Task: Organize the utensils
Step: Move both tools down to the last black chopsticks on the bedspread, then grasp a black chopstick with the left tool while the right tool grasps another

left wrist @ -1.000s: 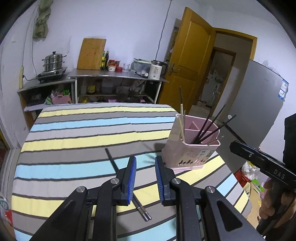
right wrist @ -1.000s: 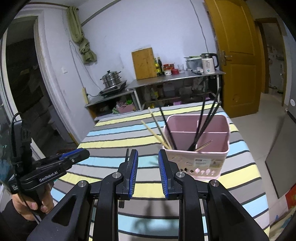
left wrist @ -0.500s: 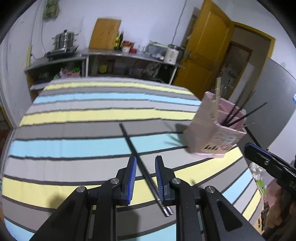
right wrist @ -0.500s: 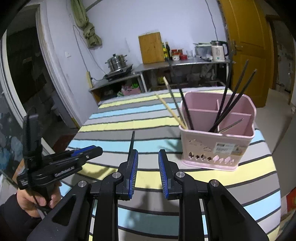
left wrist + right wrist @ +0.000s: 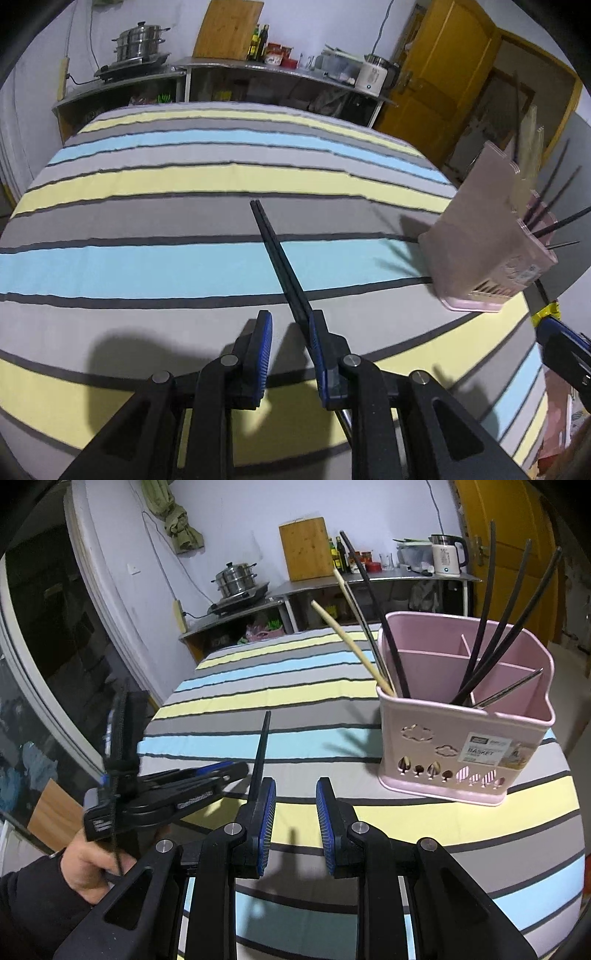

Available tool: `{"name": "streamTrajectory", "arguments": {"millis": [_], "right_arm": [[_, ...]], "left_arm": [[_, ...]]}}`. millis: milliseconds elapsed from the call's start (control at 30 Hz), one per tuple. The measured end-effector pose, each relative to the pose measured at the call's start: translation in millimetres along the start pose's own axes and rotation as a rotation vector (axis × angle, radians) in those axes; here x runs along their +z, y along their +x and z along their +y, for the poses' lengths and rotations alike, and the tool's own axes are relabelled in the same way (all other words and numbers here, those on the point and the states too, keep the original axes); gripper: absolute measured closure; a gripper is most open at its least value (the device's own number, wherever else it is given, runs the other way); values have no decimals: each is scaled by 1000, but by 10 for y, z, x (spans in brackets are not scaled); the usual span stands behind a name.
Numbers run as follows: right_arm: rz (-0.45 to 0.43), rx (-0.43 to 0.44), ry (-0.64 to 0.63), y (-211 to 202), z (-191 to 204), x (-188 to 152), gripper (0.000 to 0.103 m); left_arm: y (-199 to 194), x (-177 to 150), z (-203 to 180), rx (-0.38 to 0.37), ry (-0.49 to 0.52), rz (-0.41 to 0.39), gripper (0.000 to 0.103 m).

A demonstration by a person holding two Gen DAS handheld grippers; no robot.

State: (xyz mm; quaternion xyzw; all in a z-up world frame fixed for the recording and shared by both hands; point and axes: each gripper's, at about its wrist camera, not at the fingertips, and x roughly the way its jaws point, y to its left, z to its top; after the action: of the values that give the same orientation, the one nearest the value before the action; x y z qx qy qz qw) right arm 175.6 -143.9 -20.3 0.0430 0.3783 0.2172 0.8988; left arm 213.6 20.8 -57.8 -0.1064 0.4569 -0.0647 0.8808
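A pair of black chopsticks (image 5: 277,254) is laid flat on the striped cloth (image 5: 147,184), its long axis running away from the left gripper (image 5: 291,343), whose parted jaws straddle its near end. The right gripper (image 5: 295,812) is held open and empty near the pink holder (image 5: 461,746).

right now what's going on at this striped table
A person holding a gripper in each hand is sorting utensils. The left gripper, jaws open, is low over a pair of black chopsticks lying flat on the striped tablecloth, lined up around them but not yet closed. The right gripper hovers open and empty. The pink utensil basket already holds several chopsticks.
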Motion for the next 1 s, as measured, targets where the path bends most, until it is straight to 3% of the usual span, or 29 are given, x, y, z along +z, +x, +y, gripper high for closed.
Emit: {"name": "streamTrajectory", "arguments": {"millis": [333, 567, 633, 667, 700, 1000], "right_arm": [[13, 8, 13, 88, -41, -3, 80], [10, 11, 19, 70, -54, -23, 80], [12, 11, 20, 67, -55, -24, 80], [12, 11, 19, 66, -55, -25, 80], [12, 12, 18, 65, -51, -26, 80], [40, 47, -6, 226, 75, -69, 80]], "left_arm": [[6, -81, -50, 64, 48, -47, 75], [26, -123, -187, 161, 129, -48, 73], [22, -108, -180, 162, 132, -42, 78], [8, -105, -150, 172, 130, -39, 88], [-7, -102, -117, 177, 125, -36, 91], [-289, -211, 482, 167, 34, -24, 95]]}}
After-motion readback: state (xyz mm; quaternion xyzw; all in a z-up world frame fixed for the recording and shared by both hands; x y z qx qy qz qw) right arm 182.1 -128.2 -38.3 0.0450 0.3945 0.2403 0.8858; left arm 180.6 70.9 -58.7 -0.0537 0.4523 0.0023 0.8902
